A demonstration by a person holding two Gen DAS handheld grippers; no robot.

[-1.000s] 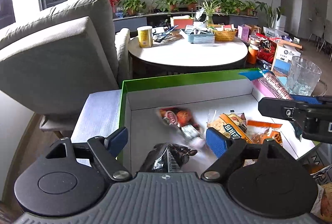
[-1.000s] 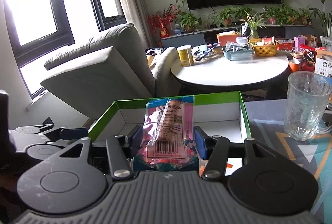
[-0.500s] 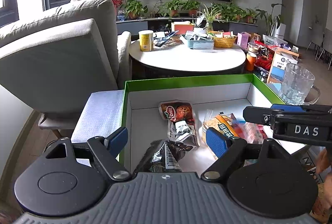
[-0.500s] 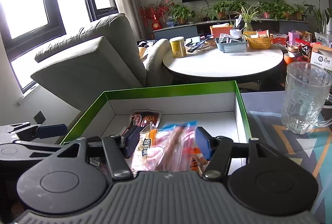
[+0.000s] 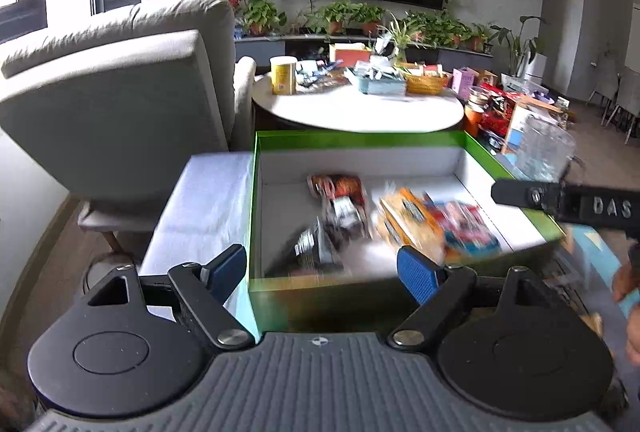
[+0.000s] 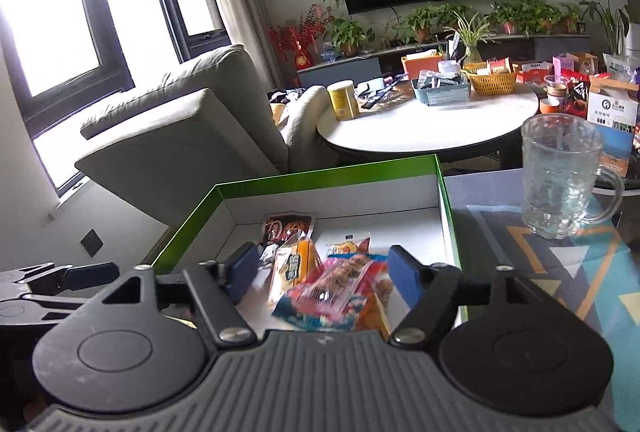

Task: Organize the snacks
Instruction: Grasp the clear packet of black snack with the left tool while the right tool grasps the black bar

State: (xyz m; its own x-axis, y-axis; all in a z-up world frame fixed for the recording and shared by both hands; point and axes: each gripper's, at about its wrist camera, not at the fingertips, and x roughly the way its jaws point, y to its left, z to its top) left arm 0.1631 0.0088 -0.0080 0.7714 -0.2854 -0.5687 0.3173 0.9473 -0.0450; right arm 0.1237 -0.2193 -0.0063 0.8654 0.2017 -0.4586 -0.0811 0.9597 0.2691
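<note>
A green-rimmed white box (image 5: 360, 139) (image 6: 328, 171) holds several snack packets. A pink and blue packet (image 6: 332, 296) (image 5: 468, 232) lies on an orange packet (image 6: 296, 268) (image 5: 408, 216). A black packet (image 5: 320, 244) lies near the box's front wall, behind it a dark red packet (image 5: 340, 187) (image 6: 286, 226). My left gripper (image 5: 322, 272) is open and empty, just outside the box's near wall. My right gripper (image 6: 320, 272) is open and empty, above the pink packet. It shows at the right in the left wrist view (image 5: 560, 201).
A glass mug (image 6: 560, 175) (image 5: 548, 147) stands right of the box on a patterned mat (image 6: 560, 272). A grey armchair (image 5: 120, 91) is at the left. A round white table (image 5: 360, 107) with a yellow can (image 5: 283, 75) and baskets stands behind.
The right gripper opened and dropped the pink packet into the box. The left gripper let go of the black packet and pulled back outside the box's near wall.
</note>
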